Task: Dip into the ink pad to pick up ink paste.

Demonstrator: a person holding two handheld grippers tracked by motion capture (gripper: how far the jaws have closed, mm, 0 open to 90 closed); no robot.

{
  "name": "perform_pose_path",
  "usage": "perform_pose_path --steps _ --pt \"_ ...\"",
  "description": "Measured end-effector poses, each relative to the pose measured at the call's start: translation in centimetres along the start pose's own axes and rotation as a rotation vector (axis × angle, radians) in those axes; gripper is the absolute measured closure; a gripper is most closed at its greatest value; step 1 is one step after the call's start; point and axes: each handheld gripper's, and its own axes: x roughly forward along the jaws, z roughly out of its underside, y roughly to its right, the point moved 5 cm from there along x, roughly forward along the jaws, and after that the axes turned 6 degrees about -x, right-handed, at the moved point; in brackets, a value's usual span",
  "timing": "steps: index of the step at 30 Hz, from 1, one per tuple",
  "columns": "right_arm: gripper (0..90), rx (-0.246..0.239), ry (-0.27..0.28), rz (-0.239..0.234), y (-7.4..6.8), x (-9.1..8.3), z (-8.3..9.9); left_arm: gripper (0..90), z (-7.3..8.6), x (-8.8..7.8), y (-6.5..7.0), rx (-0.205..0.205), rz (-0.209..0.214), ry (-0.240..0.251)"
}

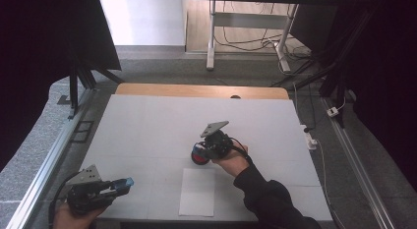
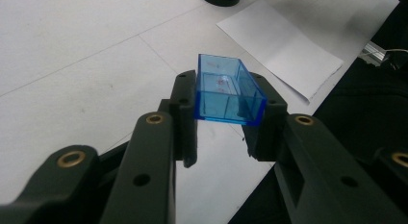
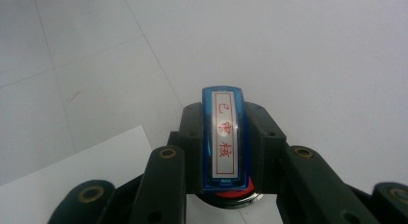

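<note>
My left gripper [image 1: 120,186] [image 2: 223,84] is shut on a clear blue rectangular cap [image 1: 128,182] [image 2: 228,96], held above the table's near left corner. Near the table's middle, my right gripper [image 1: 201,150] [image 3: 225,113] is shut on a blue stamp [image 3: 225,137] whose white label carries red characters. The stamp stands over a round red ink pad [image 1: 199,156] [image 3: 235,194]; the jaws hide whether they touch. A white sheet of paper [image 1: 197,192] [image 2: 284,46] [image 3: 72,176] lies just in front of the pad, near the front edge.
A white mat [image 1: 147,126] covers the table, with a strip of bare wood [image 1: 196,90] at the far edge. Metal rails [image 1: 46,162] run along both sides. Table legs and cables [image 1: 246,42] stand on the floor beyond.
</note>
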Motion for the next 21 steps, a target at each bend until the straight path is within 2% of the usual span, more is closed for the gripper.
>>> perform_pose_path --steps 10,21 --pt "71.7 0.030 0.048 -0.019 -0.6 -1.5 -0.6 68.1 0.0 0.0 0.0 -0.001 0.000 0.001" --pt "71.7 0.016 0.095 -0.039 -1.9 -3.3 -0.9 68.2 0.0 0.0 -0.1 -0.010 0.002 -0.002"
